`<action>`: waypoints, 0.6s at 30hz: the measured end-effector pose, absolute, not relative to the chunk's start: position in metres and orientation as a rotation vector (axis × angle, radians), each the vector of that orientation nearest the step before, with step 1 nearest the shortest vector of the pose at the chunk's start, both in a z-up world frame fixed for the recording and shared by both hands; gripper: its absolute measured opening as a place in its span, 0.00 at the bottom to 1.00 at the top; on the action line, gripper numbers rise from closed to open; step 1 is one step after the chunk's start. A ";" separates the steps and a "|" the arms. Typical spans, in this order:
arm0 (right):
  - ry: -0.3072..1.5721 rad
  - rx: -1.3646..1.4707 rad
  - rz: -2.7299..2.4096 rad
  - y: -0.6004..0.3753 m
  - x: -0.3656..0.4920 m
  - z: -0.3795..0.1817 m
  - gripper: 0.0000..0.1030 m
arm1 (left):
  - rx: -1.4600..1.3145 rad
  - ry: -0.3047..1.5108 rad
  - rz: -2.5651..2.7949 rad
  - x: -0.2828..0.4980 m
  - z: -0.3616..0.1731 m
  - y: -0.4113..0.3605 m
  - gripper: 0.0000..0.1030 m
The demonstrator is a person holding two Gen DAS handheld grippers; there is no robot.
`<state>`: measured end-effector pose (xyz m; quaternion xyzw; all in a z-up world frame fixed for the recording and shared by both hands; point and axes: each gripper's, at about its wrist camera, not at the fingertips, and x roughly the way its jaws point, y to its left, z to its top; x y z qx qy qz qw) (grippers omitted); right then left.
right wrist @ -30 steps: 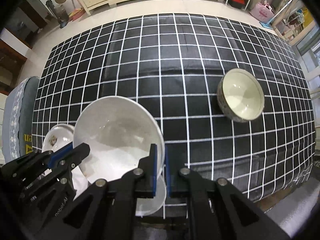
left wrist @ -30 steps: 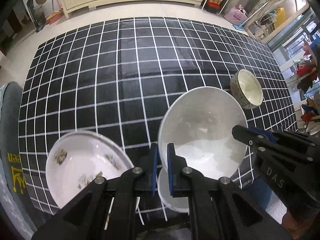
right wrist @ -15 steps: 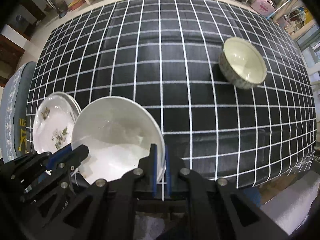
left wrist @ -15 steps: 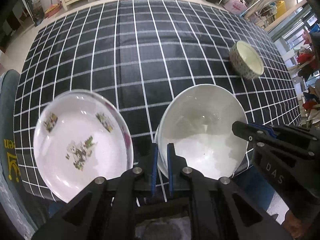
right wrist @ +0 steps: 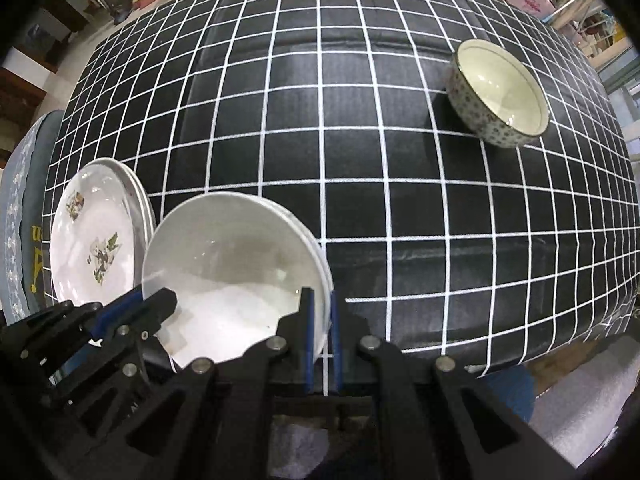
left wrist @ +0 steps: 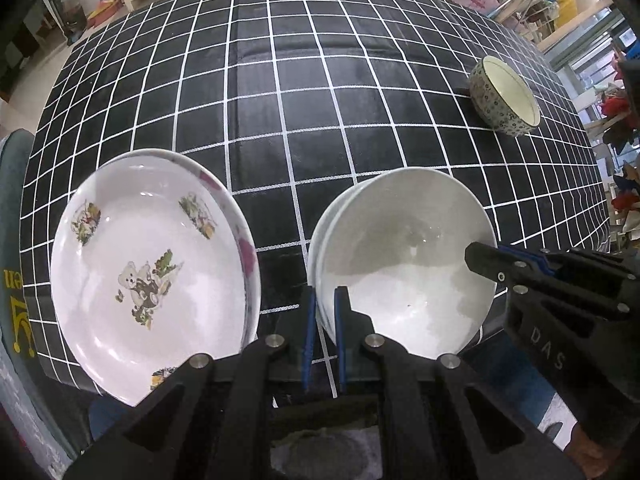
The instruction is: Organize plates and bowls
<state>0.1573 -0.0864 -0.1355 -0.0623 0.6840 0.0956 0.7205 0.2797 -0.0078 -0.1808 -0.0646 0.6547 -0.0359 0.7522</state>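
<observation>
You clamp both grippers on opposite rims of the white bowl, keeping it level beside the plates

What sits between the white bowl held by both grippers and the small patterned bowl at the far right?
Nothing: between the white bowl and the patterned bowl lies only bare checked tablecloth, clearest in the right wrist view.

Glossy glazed white bowl; checked tablecloth prob. matt vinyl.

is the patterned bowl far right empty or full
Empty. The right wrist view looks into the patterned bowl and shows only its bare cream inside, standing upright on the checked tablecloth.
</observation>
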 end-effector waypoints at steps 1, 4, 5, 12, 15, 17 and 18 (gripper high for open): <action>1.511 -0.137 0.211 -0.092 0.158 -0.142 0.10 | -0.137 1.429 -0.077 0.279 -0.180 -0.008 0.07; 1.516 -0.137 0.211 -0.092 0.178 -0.147 0.10 | -0.126 1.429 -0.072 0.279 -0.179 -0.009 0.07; 1.518 -0.135 0.213 -0.092 0.175 -0.147 0.10 | -0.130 1.430 -0.073 0.279 -0.178 -0.010 0.07; 1.486 -0.121 0.224 -0.102 0.180 -0.122 0.10 | -0.139 1.415 -0.101 0.282 -0.167 -0.009 0.08; 1.471 -0.114 0.249 -0.104 0.181 -0.102 0.11 | -0.143 1.387 -0.114 0.284 -0.155 -0.009 0.14; 1.468 -0.086 0.275 -0.110 0.186 -0.093 0.19 | -0.149 1.367 -0.129 0.287 -0.143 -0.011 0.18; 1.460 -0.076 0.278 -0.115 0.189 -0.088 0.23 | -0.152 1.354 -0.137 0.290 -0.137 -0.014 0.20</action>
